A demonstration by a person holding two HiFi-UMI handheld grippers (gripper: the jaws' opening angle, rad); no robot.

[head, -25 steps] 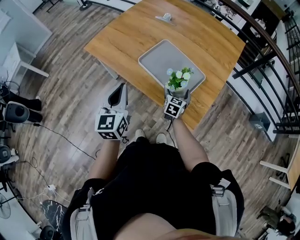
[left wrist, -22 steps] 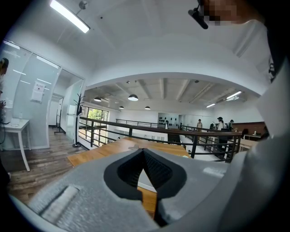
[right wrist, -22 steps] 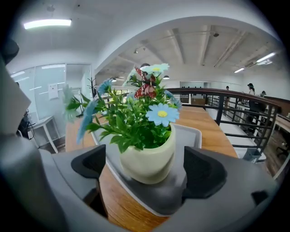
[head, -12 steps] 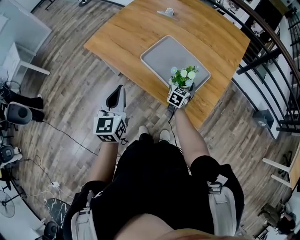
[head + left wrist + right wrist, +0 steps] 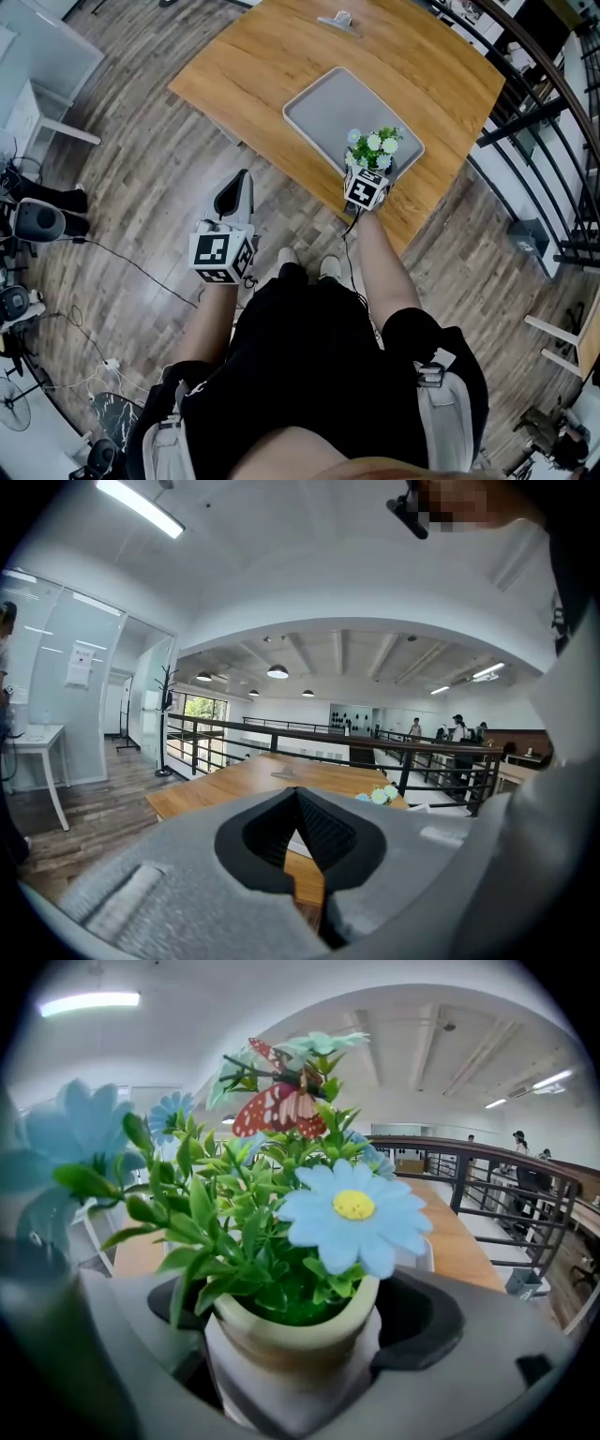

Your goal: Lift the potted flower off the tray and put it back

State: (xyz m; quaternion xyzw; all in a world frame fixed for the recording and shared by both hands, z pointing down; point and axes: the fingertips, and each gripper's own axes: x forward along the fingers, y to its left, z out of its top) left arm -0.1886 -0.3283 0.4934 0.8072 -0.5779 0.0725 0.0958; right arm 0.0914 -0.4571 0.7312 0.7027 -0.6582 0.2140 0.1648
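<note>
The potted flower (image 5: 373, 148) is a cream pot with green leaves, pale blue daisies and a red butterfly (image 5: 281, 1105). My right gripper (image 5: 372, 169) is shut on the pot (image 5: 295, 1330), one jaw on each side. It holds the pot at the near right corner of the grey tray (image 5: 328, 103) on the wooden table (image 5: 262, 56); whether the pot touches the tray I cannot tell. My left gripper (image 5: 240, 180) hangs over the floor left of the table, shut with nothing in it (image 5: 298, 803).
A small metal clip (image 5: 337, 21) lies at the table's far edge. A black railing (image 5: 553, 103) runs along the right. At the left are a white table (image 5: 47, 103) and cables and equipment (image 5: 37, 220) on the wooden floor.
My right gripper has carried the potted flower away from me and to the right, from the table's near edge to the tray's near right corner. The left gripper has barely moved.
</note>
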